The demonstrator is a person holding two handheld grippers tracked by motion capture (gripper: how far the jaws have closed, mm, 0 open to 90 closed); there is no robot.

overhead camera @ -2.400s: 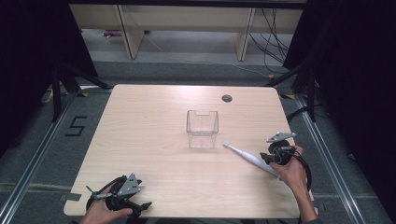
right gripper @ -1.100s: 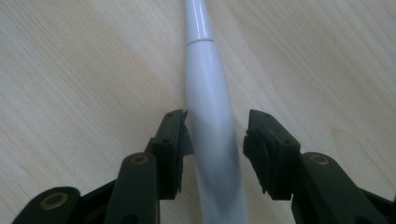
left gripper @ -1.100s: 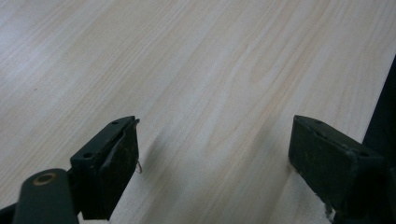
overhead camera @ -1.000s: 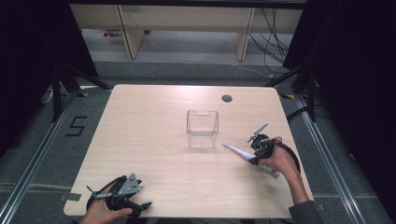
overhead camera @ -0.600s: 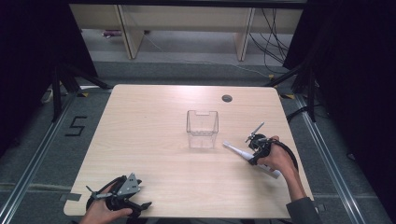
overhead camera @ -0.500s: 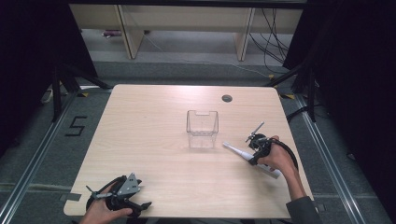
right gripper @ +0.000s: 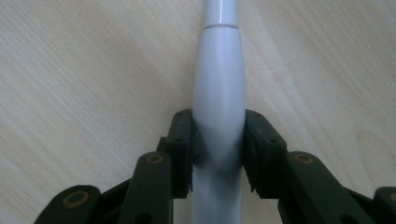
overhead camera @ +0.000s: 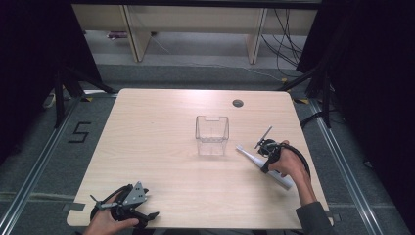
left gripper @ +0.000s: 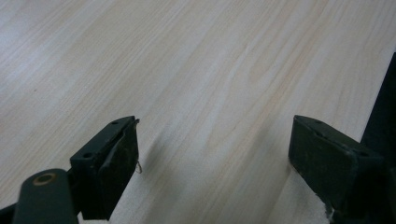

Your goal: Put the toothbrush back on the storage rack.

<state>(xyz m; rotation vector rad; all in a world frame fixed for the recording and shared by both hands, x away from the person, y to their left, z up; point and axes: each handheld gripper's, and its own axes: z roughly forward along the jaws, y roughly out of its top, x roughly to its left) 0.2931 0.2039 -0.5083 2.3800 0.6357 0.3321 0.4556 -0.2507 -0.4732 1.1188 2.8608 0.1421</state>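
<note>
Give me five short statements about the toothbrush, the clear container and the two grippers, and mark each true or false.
1. The right gripper has its jaws against both sides of the toothbrush. True.
2. The toothbrush stands inside the clear container. False: it lies on the table beside it.
3. The left gripper is open with nothing between its jaws. True.
4. The clear container lies tipped over. False: it stands upright.
5. The left gripper rests beside the container. False: it sits at the table's near edge.

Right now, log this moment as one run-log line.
right gripper: jaws just closing, pads on electric toothbrush | toothbrush: lying on table | left gripper: open | clear bin: upright
</note>
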